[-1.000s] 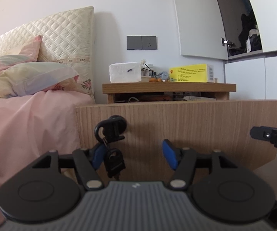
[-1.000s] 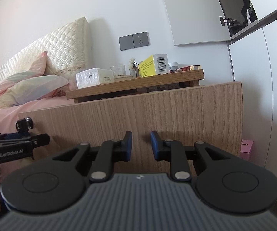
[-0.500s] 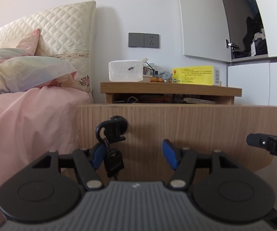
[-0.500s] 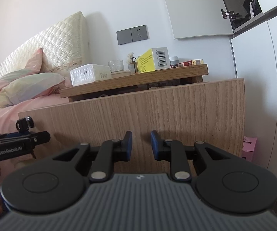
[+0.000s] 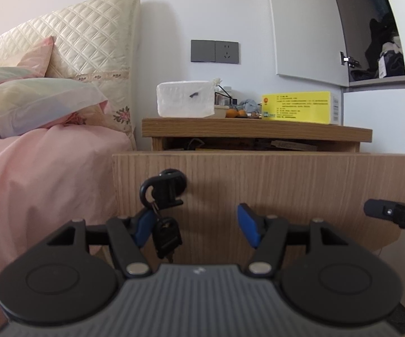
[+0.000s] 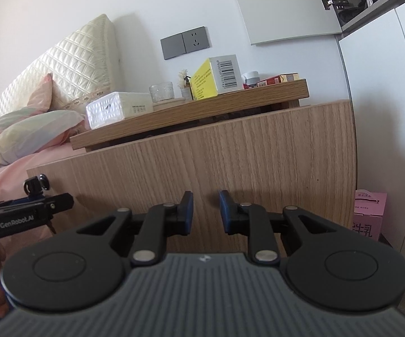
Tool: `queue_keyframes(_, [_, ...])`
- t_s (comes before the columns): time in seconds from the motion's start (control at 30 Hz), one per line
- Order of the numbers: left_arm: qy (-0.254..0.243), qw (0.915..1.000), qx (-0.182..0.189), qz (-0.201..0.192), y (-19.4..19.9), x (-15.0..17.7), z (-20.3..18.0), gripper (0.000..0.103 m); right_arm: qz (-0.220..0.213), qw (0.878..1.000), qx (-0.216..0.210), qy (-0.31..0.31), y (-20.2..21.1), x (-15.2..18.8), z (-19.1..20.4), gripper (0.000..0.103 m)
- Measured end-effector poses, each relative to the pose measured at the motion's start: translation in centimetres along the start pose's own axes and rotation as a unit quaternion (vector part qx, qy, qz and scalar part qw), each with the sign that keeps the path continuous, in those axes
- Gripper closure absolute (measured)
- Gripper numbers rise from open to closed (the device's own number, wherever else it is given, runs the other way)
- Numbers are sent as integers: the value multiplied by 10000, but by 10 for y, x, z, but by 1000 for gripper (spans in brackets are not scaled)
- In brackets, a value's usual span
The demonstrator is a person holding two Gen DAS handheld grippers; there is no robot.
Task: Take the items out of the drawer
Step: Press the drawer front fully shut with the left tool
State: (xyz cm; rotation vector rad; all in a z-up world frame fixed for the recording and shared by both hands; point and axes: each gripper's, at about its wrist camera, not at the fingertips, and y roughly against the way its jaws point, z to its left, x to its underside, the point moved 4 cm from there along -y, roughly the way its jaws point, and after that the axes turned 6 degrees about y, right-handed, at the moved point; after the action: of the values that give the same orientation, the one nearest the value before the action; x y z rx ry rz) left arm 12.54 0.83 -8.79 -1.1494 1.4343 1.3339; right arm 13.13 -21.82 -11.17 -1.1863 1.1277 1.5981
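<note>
The wooden drawer front (image 5: 286, 185) stands pulled out from the bedside table (image 5: 258, 132). Over its top edge only a dark strip of jumbled contents (image 5: 230, 144) shows. A black lock with hanging keys (image 5: 164, 188) sits on the front's left part. My left gripper (image 5: 196, 224) is open and low before the front, its left finger beside the keys, nothing between the pads. In the right wrist view my right gripper (image 6: 206, 210) faces the drawer front (image 6: 230, 154) with a narrow gap and nothing held. The left gripper (image 6: 25, 213) shows there under the lock (image 6: 38, 185).
A pink bed (image 5: 33, 182) with pillows lies left of the drawer. On the bedside table stand a white tissue box (image 5: 185, 99), a yellow box (image 5: 298, 106) and small items. A white wardrobe (image 6: 385, 84) rises on the right, a pink carton (image 6: 369, 213) at its foot.
Both views shifted slightly; the drawer front now sits a little higher in the right wrist view. Neither gripper's jaws changed and nothing was taken hold of.
</note>
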Motion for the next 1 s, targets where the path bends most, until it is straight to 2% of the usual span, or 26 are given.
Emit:
queue_keyframes(0.33, [-107,9999,-49,-78,-30,-4,-2,37,60,9999,-53,146,-29,-5,-4,78])
queue_keyframes(0.6, [83,9999,92,-6,-55,-13,4,38,129,9998,-29,141,-53,-11,-9,78])
queue_keyframes(1.0, [13,9999,-3,150,-89,-22,2,38,191,9996,-56,218,-84,-18,-16,78])
